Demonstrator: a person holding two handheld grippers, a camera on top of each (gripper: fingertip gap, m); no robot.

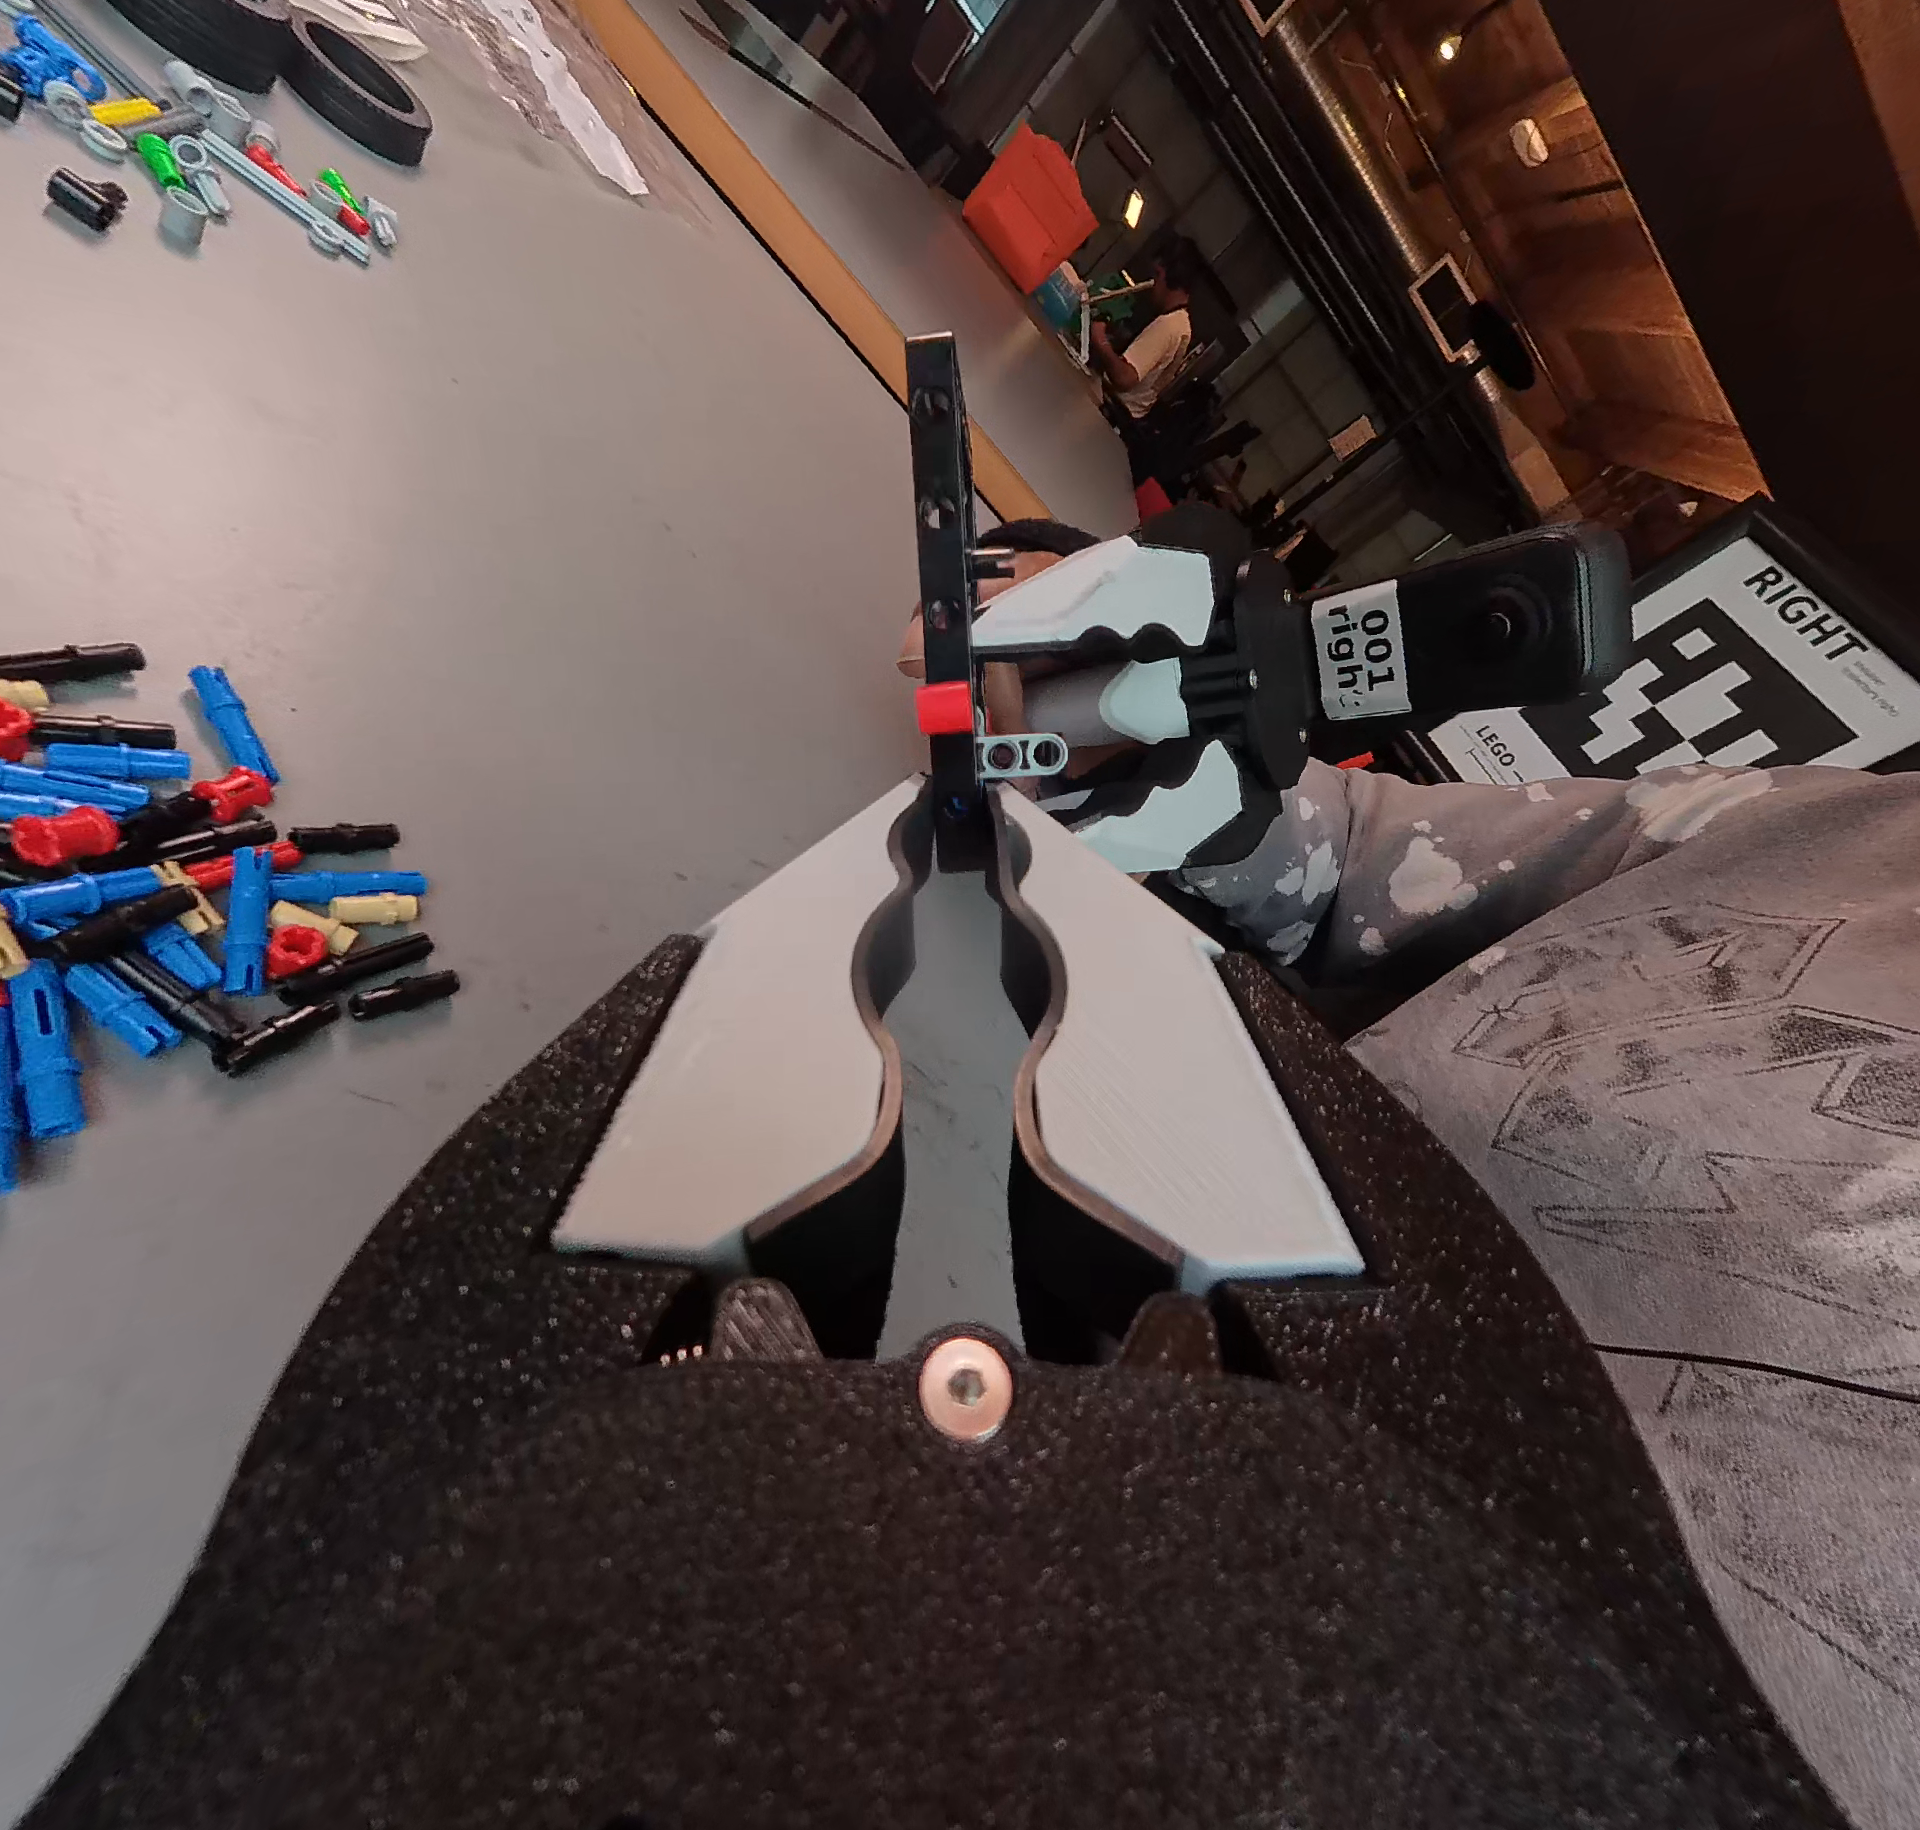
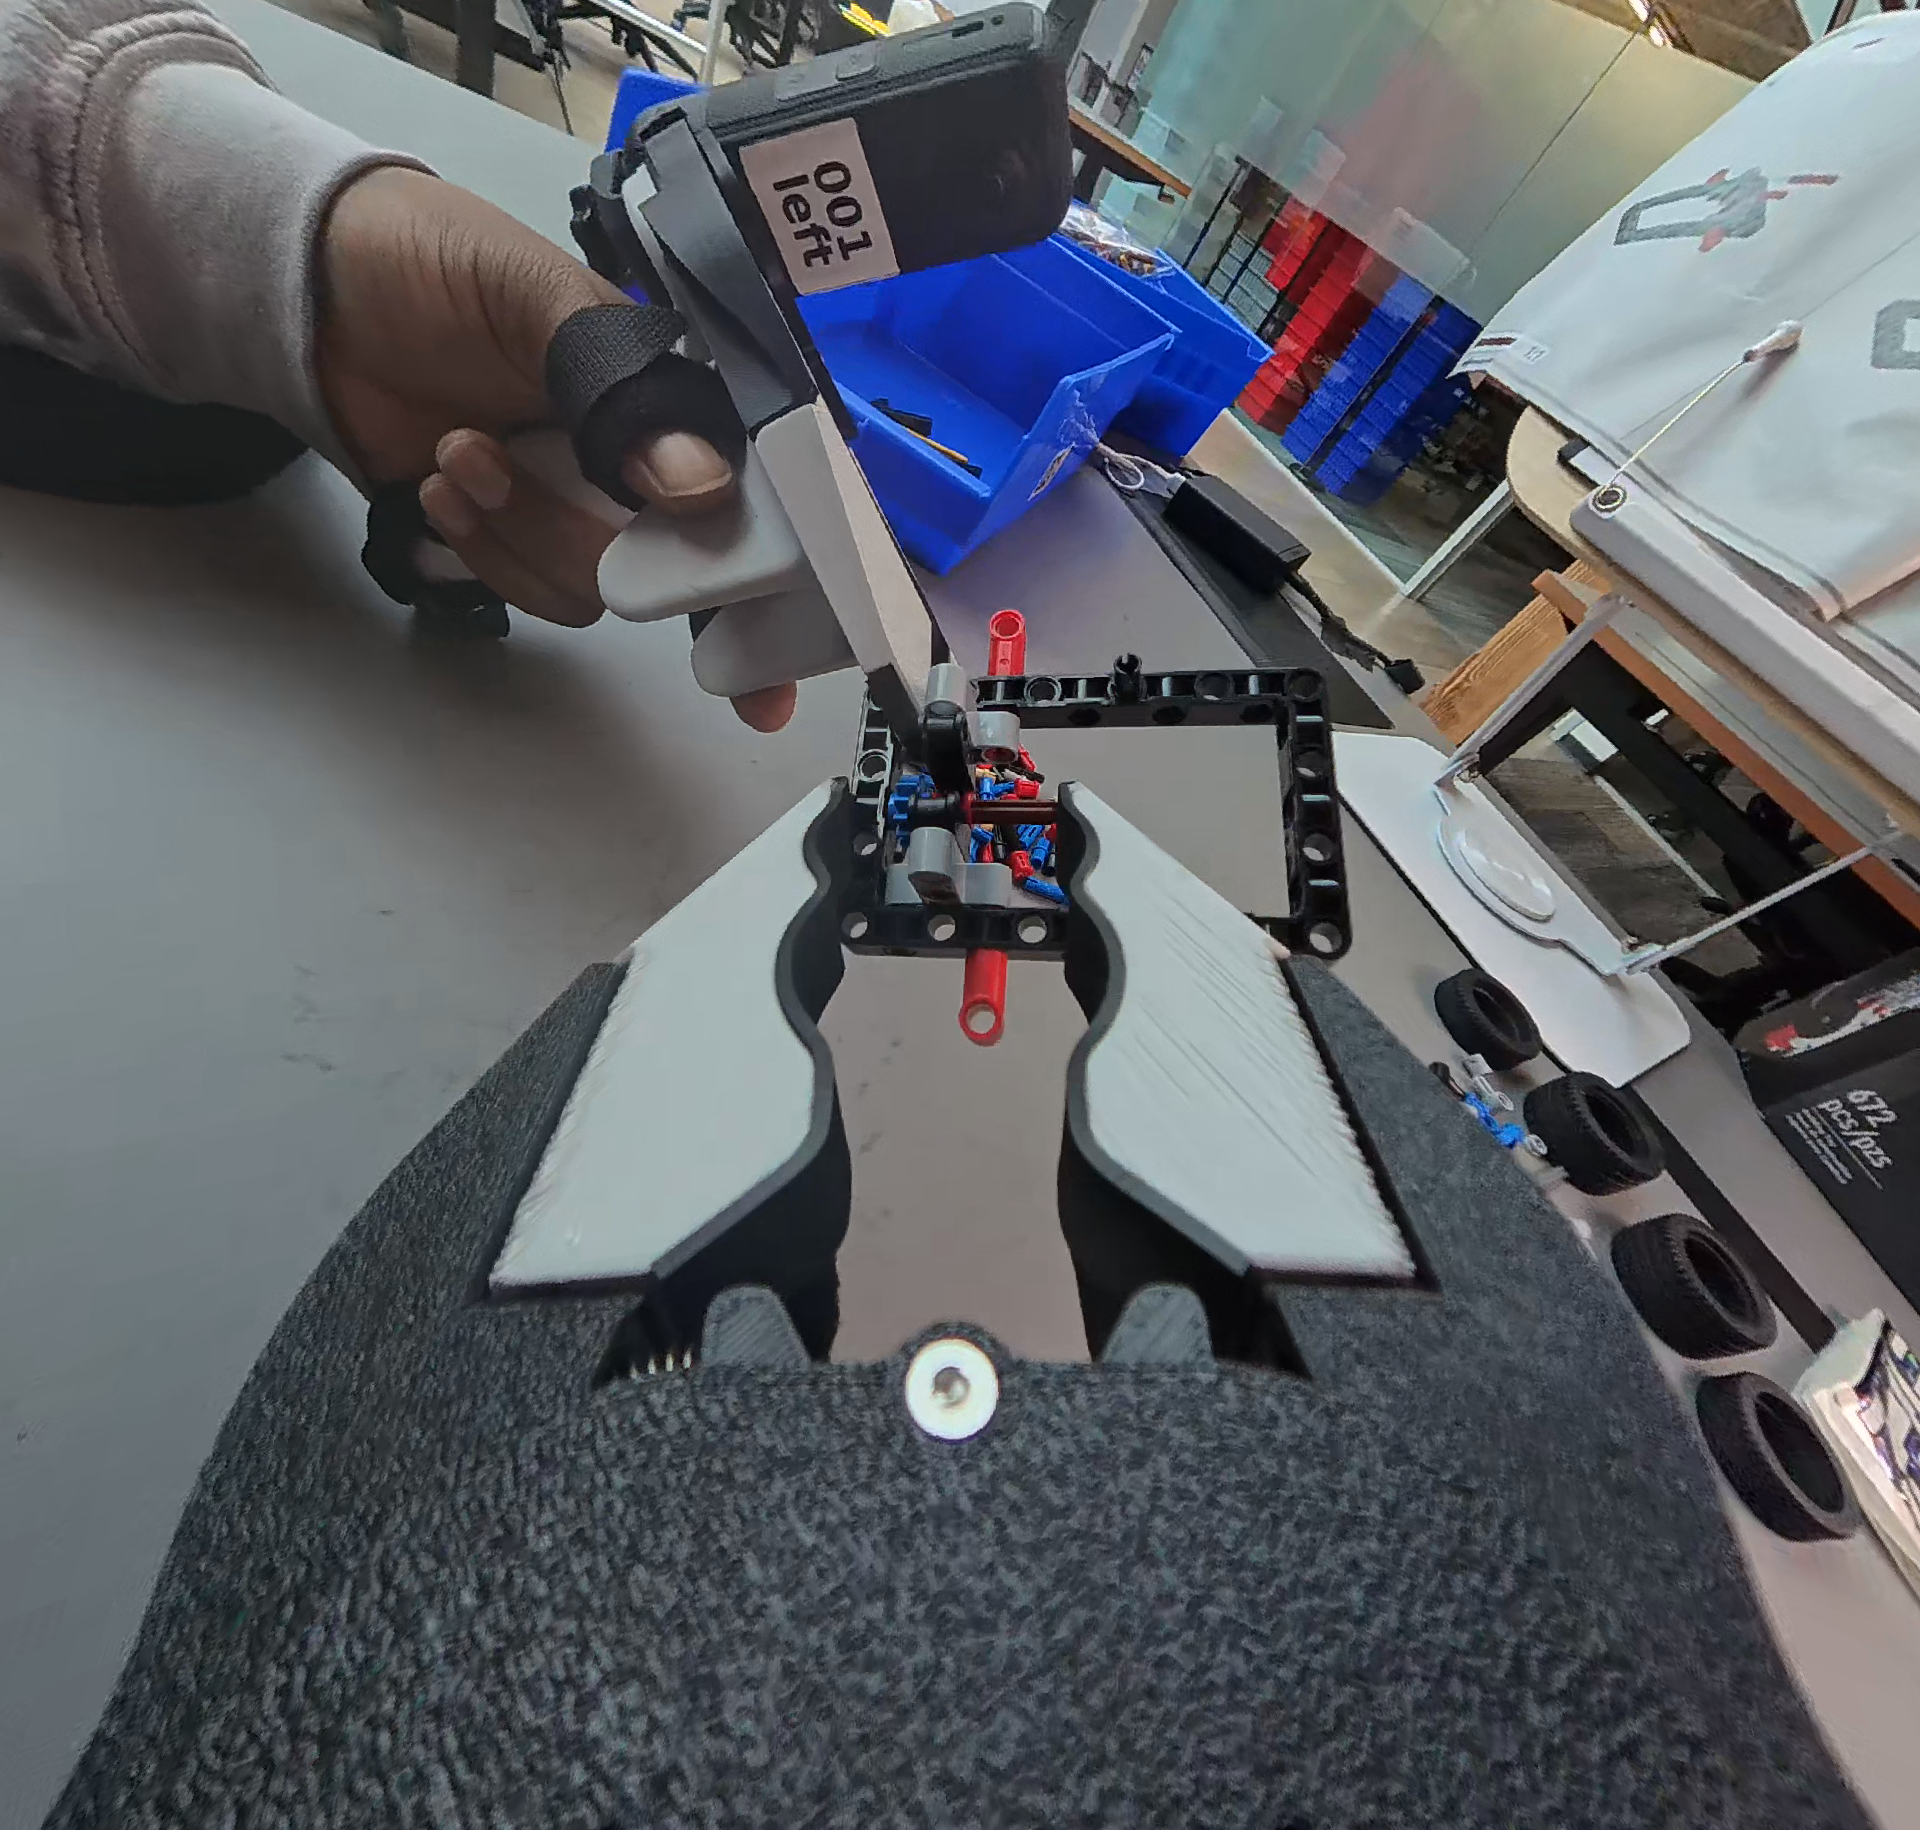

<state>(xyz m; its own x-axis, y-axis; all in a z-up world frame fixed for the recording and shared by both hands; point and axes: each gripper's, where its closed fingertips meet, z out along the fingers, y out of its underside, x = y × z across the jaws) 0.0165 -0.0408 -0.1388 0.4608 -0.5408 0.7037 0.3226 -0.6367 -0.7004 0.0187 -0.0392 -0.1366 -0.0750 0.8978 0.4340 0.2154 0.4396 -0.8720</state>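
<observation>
My left gripper is shut on the edge of a black rectangular beam frame and holds it upright above the grey table. The frame carries a red axle, a red bush and grey connectors. In the right wrist view the frame faces me, with the left gripper pinching its upper left corner. My right gripper is open, its fingertips either side of the frame's lower left section, close to it. It also shows in the left wrist view.
A pile of loose blue, black, red and tan pins lies on the table. Black tyres line the right side, more are at the far left. Blue bins, a black box and a booklet stand stand beyond. My left and right fingertips are right by each other.
</observation>
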